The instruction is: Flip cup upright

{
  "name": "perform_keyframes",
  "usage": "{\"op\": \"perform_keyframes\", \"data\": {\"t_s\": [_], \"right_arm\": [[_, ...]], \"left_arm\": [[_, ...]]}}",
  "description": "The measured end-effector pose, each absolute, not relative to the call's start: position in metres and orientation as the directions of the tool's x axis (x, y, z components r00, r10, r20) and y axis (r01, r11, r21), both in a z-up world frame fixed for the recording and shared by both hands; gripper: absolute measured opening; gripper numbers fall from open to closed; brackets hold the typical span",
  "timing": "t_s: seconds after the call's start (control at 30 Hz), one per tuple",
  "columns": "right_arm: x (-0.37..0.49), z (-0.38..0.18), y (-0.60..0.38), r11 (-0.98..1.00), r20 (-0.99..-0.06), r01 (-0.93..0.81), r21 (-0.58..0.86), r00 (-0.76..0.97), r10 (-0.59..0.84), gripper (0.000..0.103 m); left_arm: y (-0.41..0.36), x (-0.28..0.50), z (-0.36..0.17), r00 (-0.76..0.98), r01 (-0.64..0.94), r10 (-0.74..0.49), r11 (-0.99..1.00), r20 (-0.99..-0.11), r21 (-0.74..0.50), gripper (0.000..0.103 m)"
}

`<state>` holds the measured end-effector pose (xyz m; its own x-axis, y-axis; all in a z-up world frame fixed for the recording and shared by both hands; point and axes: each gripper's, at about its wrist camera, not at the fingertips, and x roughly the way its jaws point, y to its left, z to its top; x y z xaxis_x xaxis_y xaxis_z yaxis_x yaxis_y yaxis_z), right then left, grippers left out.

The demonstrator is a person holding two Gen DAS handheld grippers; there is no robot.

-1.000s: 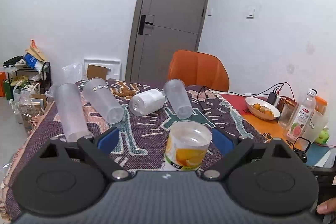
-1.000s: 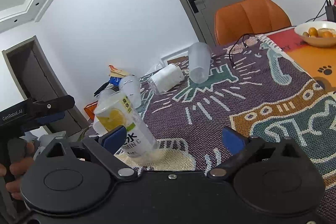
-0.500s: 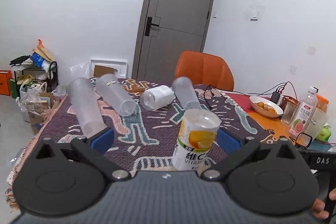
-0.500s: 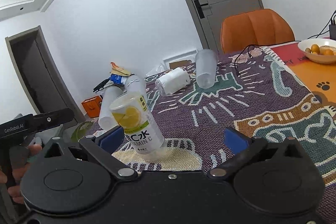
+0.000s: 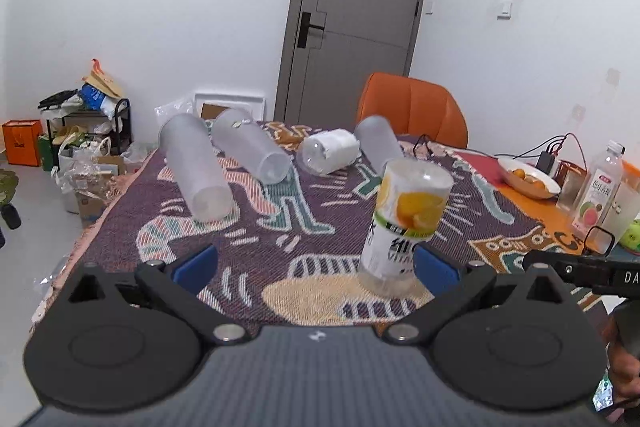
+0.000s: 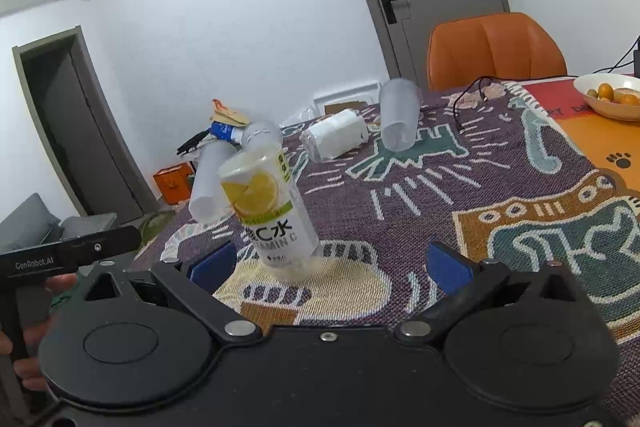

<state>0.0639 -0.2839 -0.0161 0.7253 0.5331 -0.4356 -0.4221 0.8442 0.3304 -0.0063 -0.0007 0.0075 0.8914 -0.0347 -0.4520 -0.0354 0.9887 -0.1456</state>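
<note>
A clear cup with a lemon label [image 5: 404,223] stands mouth up on the patterned tablecloth [image 5: 280,219], close to the near edge; it also shows in the right wrist view [image 6: 272,215]. My left gripper [image 5: 316,263] is open and empty, with the cup just inside its right fingertip [image 5: 434,267]. My right gripper [image 6: 328,263] is open and empty, with the cup near its left fingertip [image 6: 212,263]. Neither gripper visibly touches the cup.
Three frosted cups [image 5: 196,167] [image 5: 250,151] [image 5: 378,143] and a white-wrapped cup [image 5: 330,151] lie on their sides farther back. A fruit bowl [image 5: 528,179], a drink bottle [image 5: 598,187] and cables sit at the right. An orange chair [image 5: 412,111] stands behind the table.
Both grippers have drawn back and risen from the lemon cup, which stays standing on the cloth. The view now takes in more of the table.
</note>
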Motion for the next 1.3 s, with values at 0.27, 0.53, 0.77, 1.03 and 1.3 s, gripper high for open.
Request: {"op": "perform_keyframes", "data": {"t_s": [0.27,0.53,0.77,1.03,1.3], "right_arm": [[0.059,-0.022,-0.274,0.84,-0.456,-0.449,0.305,0.705,0.543,0.103],[0.058,-0.023,-0.27,0.838,-0.463,-0.457,0.299,0.698,0.546,0.103],[0.058,-0.024,-0.269,0.838,-0.466,-0.457,0.298,0.697,0.546,0.103],[0.058,-0.024,-0.269,0.838,-0.466,-0.457,0.298,0.696,0.546,0.103],[0.059,-0.024,-0.27,0.839,-0.468,-0.454,0.298,0.697,0.544,0.103]], "left_arm": [[-0.004,-0.006,0.0,0.874,-0.032,-0.028,0.993,-0.485,-0.114,0.103],[-0.005,-0.008,-0.005,0.866,-0.028,-0.031,0.994,-0.498,-0.109,0.103],[-0.006,-0.008,-0.006,0.865,-0.028,-0.03,0.994,-0.501,-0.108,0.103],[-0.008,-0.007,-0.008,0.862,-0.023,-0.037,0.994,-0.505,-0.111,0.103],[-0.01,-0.007,-0.009,0.861,-0.022,-0.037,0.994,-0.507,-0.11,0.103]]}}
